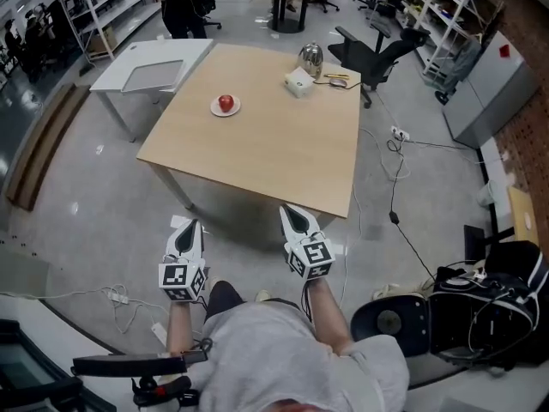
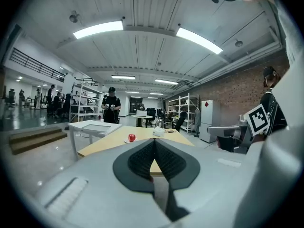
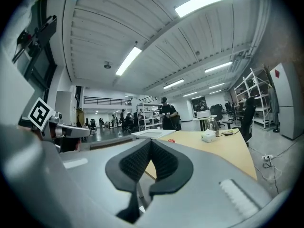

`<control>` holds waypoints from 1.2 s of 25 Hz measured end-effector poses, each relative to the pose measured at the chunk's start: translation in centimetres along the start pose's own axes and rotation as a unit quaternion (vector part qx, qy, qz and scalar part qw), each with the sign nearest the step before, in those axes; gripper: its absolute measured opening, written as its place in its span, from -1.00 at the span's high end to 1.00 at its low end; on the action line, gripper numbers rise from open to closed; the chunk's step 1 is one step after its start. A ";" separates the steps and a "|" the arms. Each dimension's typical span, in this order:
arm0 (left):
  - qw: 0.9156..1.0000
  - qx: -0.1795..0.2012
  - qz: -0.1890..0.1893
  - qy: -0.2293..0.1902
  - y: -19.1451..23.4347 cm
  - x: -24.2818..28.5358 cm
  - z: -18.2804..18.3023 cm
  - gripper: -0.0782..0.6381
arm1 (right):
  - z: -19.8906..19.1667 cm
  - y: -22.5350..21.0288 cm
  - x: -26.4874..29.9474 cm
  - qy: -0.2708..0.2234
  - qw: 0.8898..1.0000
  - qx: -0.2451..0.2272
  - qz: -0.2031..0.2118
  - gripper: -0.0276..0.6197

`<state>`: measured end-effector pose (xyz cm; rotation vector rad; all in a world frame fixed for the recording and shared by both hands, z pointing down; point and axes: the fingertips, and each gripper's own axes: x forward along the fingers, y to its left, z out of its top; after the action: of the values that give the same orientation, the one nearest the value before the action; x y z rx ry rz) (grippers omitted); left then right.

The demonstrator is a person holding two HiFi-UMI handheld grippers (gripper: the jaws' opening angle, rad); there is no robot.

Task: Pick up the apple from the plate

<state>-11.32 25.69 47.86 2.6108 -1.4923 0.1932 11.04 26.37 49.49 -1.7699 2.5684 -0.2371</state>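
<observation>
I'm at the very start, with nothing picked up yet. The left gripper (image 1: 192, 223) and right gripper (image 1: 287, 209) both have their jaws pressed together on nothing, and both hang short of the near edge of the bench (image 1: 257, 148). The apple (image 1: 226, 102) sits on its plate (image 1: 214, 108) toward the bench's far left side, ahead of both grippers and well apart from them. Next, I judge, I must close that distance, spread one gripper's jaws and bracket the apple.

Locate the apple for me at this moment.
In the head view, the apple sits on a white plate on the far left of the wooden table, left of the white box.
</observation>
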 end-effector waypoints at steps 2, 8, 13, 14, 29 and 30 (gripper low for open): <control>1.000 -0.002 0.003 0.000 0.1 -0.4 0.3 0.73 | 0.4 0.5 -0.1 0.003 1.000 -0.005 0.006 0.90; 1.000 -0.007 0.009 0.007 1.0 2.8 -1.3 0.73 | -1.4 -1.3 2.5 0.013 1.000 0.000 0.019 0.90; 1.000 -0.005 0.001 0.009 2.1 6.3 -1.7 0.73 | -2.0 -3.3 5.1 0.012 1.000 -0.003 0.012 0.90; 1.000 -0.006 -0.001 0.009 2.6 7.0 -1.6 0.73 | -1.9 -3.5 5.8 0.012 1.000 -0.003 0.011 0.90; 0.999 -0.006 -0.051 0.014 10.7 16.1 2.0 0.73 | -0.1 -3.3 16.8 0.033 0.999 -0.004 -0.019 0.90; 0.998 -0.007 -0.052 0.015 11.3 16.6 2.2 0.73 | 0.0 -3.1 17.7 0.035 0.999 -0.004 -0.019 0.90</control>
<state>-12.66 5.56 49.16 2.6543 -1.3388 0.2109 7.60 8.85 51.27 -1.8476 2.5868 -0.2944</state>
